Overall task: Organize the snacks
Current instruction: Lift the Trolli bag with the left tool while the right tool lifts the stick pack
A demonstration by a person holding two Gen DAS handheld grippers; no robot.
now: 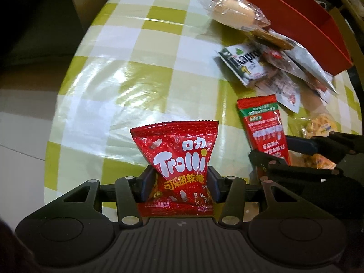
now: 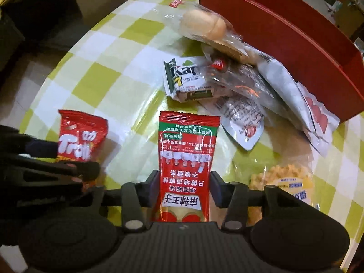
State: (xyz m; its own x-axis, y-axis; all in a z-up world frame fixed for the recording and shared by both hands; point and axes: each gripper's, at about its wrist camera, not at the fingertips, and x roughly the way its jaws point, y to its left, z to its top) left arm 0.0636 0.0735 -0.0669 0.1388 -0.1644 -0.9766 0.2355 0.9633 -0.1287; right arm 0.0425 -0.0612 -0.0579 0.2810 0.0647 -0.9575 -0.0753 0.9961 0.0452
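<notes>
We had left gripper pinching Trolli bag, right gripper straddling red sachet, grip unclear. Red box at 1 o'clock, right nearer.

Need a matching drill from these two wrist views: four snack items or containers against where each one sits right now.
1. Trolli bag
2. tall red sachet
3. red box
4. white Kapro pack

A. gripped in the right tongs
B. gripped in the left tongs
C. lying on the checked cloth
D. behind the snack pile

Pairs: 1-B, 2-A, 3-D, 4-C
</notes>
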